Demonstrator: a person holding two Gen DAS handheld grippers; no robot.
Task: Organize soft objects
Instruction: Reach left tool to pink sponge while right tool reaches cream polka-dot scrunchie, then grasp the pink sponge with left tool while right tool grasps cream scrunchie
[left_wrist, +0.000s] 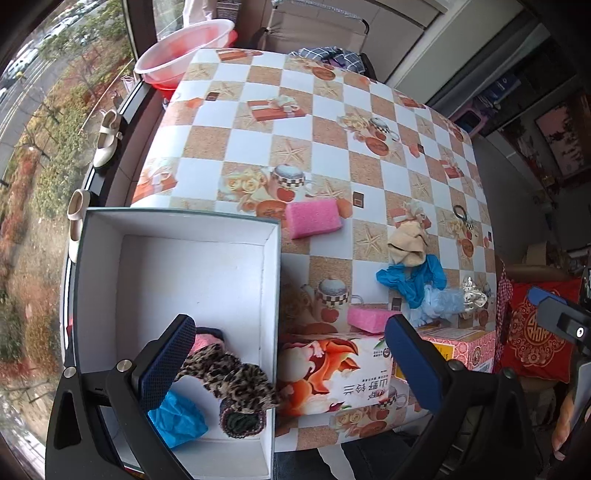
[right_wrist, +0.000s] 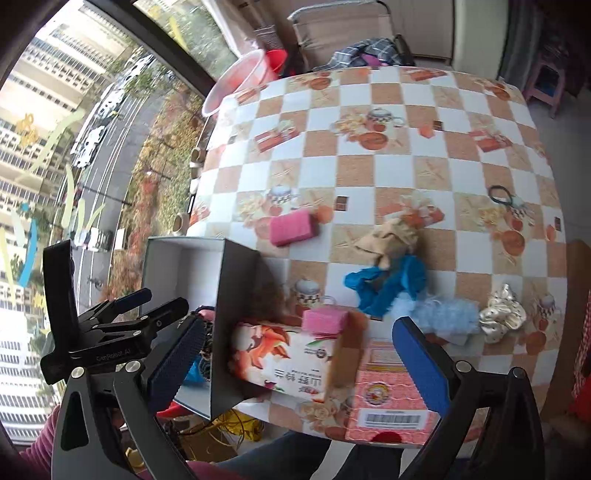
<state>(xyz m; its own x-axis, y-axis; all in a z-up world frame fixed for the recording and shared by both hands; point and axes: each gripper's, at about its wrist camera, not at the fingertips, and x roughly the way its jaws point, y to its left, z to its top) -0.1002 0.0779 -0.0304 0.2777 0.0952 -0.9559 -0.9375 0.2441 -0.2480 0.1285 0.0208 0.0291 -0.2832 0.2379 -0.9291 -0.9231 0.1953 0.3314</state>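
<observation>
Left wrist view: the left gripper (left_wrist: 291, 365), wide open and empty, hangs over a white box (left_wrist: 184, 266) already holding a leopard cloth (left_wrist: 236, 380). Right gripper (right_wrist: 299, 365), also open and empty, faces gloves (right_wrist: 391, 280) farther right, likely next.

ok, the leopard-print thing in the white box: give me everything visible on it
The leopard-print fabric piece looks like soft, fuzzy brown-and-black spotted cloth, bunched and rolled. Its near end shows a dark round opening with a purplish knit rim. It lies inside the white box, at the near right corner against the right wall, beside crumpled blue material and over something pink. The left gripper is open above it, not clamping it. The right wrist view barely shows it.
</observation>
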